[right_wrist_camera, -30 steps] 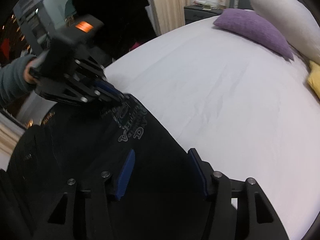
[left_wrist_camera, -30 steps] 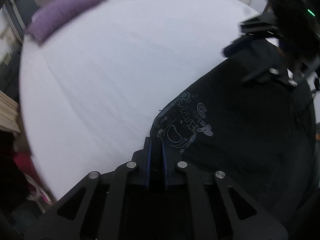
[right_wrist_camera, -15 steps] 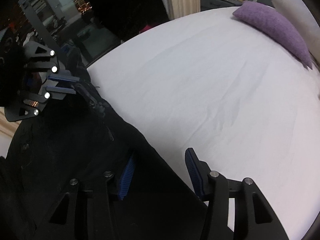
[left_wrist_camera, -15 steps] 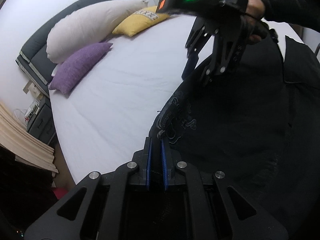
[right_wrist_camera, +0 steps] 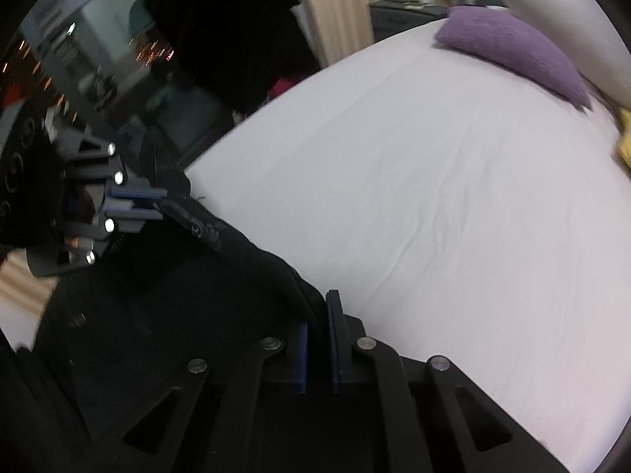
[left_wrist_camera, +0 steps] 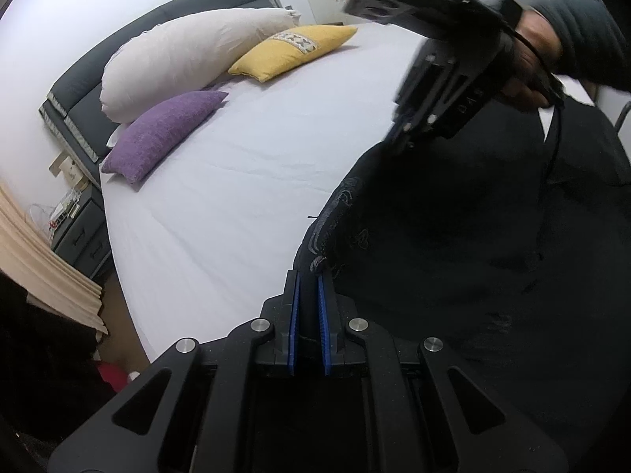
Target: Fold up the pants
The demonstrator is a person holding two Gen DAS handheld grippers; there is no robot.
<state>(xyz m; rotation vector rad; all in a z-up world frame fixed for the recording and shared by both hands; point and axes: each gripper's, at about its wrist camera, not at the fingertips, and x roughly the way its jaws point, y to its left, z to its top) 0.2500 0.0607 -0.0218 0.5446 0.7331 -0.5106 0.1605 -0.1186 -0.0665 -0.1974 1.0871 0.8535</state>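
The black pants (left_wrist_camera: 453, 244) hang lifted above the near edge of the bed (left_wrist_camera: 244, 181), stretched between both tools; the left gripper (left_wrist_camera: 308, 276) is clenched on one printed corner of the cloth, its blue pads pressed close with fabric between them; the right gripper (right_wrist_camera: 317, 315) is likewise closed tight on the same edge further along, the cloth running taut from its jaws toward the other tool. Most of the garment droops below the held edge, dark and hard to read; whether any of it touches the mattress cannot be told. At the head end of the bed lie a purple pillow (left_wrist_camera: 161, 134), a white pillow (left_wrist_camera: 185, 51) and a yellow pillow (left_wrist_camera: 292, 49), well apart from the work.

The step in hand looks like the lift and spread before a fold; next, I judge, both grips should hold firm while the edge is carried out over the bare sheet and lowered flat, kept even so the legs line up.
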